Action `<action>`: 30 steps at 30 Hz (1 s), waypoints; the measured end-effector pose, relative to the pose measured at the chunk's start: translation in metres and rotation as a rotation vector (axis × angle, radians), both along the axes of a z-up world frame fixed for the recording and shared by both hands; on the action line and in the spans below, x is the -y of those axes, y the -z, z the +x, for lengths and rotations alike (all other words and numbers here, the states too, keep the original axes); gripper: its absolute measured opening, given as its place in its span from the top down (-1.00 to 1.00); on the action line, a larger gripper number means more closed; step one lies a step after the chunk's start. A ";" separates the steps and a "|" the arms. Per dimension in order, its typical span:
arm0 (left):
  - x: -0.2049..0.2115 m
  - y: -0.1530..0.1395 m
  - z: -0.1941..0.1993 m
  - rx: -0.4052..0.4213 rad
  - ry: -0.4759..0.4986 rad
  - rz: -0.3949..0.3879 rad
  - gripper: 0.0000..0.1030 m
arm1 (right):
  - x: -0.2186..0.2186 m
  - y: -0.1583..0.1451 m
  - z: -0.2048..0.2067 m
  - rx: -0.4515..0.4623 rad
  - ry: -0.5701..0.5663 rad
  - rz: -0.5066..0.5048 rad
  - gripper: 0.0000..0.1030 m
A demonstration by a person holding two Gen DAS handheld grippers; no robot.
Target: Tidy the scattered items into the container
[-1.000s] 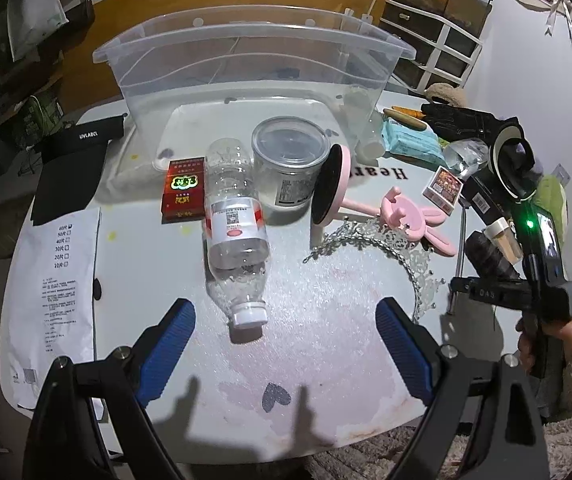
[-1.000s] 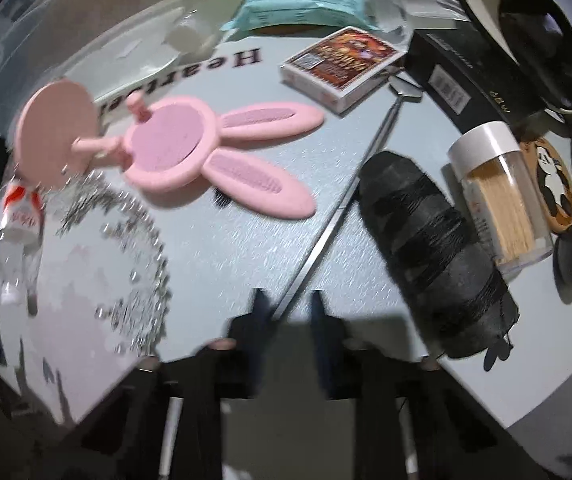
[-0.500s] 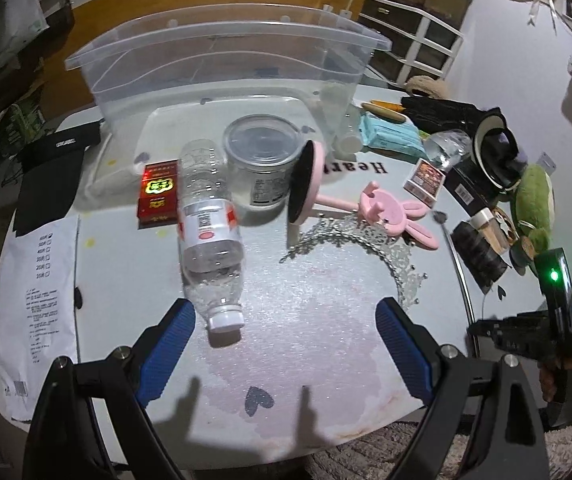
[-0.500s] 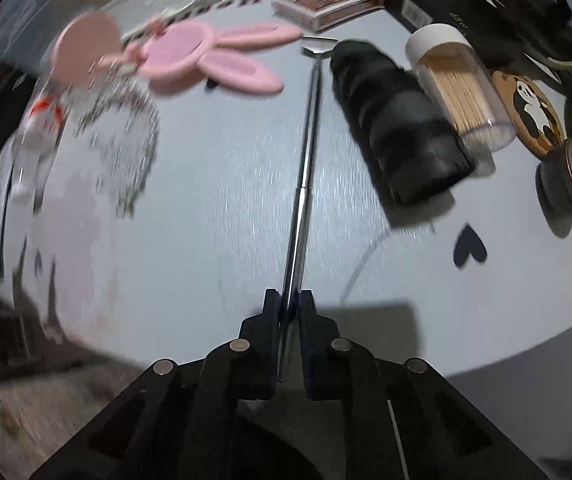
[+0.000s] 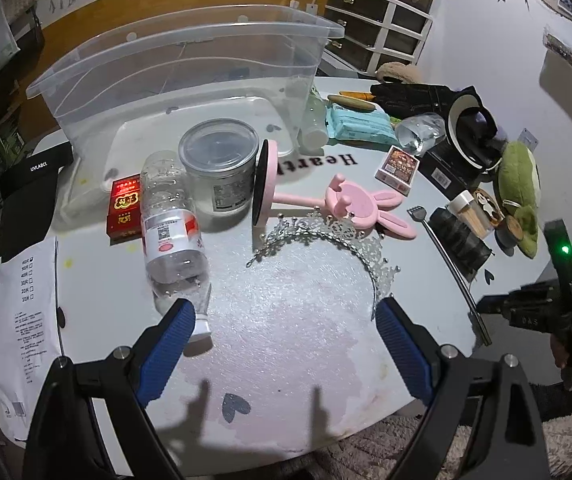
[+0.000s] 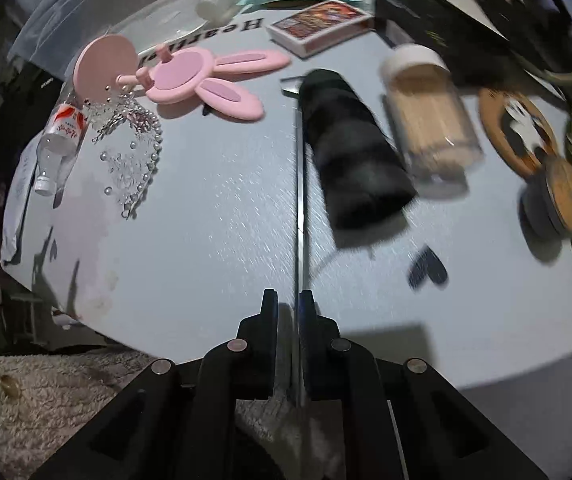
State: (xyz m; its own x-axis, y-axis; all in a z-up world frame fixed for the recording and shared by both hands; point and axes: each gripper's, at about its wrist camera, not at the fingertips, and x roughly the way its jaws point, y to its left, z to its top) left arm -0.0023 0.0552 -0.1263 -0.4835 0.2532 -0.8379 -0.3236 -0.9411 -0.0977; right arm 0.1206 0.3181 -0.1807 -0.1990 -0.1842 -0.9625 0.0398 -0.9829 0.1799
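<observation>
The clear plastic bin (image 5: 190, 60) stands at the table's far side. My left gripper (image 5: 286, 312) hangs open above the near table, its blue pads flanking a silver tiara (image 5: 326, 236). A lying water bottle (image 5: 170, 224) touches the left pad. My right gripper (image 6: 288, 298) is shut on the thin metal back scratcher (image 6: 299, 160) near the table's front edge. In the left wrist view that gripper (image 5: 526, 312) sits at the right, and the back scratcher (image 5: 446, 252) lies along the table.
A lidded jar (image 5: 218, 160), a red box (image 5: 125, 206) and a pink rabbit mirror (image 5: 350, 204) lie before the bin. Beside the rod are a black roll (image 6: 350, 148), a toothpick jar (image 6: 426, 112) and a card box (image 6: 318, 26). A green plush (image 5: 518, 184) sits at the right.
My right gripper closed on the back scratcher and drew back toward the table's near edge. My left gripper stayed open and moved slightly forward over the bottle's cap.
</observation>
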 end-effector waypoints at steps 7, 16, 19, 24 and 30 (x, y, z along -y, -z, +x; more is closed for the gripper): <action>0.006 0.001 0.003 0.006 -0.040 -0.011 -0.77 | 0.019 0.002 -0.014 -0.027 -0.044 0.104 0.80; 0.008 0.006 0.006 0.017 -0.069 -0.018 -0.77 | 0.044 -0.007 0.015 -0.020 -0.160 0.162 0.81; 0.005 0.006 0.008 0.011 -0.065 -0.022 -0.77 | 0.053 -0.009 0.029 -0.005 -0.212 0.168 0.81; -0.001 0.008 0.008 0.018 -0.055 -0.017 -0.77 | 0.071 -0.014 0.067 0.027 -0.342 0.188 0.81; -0.012 0.012 0.007 0.032 -0.029 -0.001 -0.77 | 0.094 -0.020 0.109 0.029 -0.507 0.263 0.81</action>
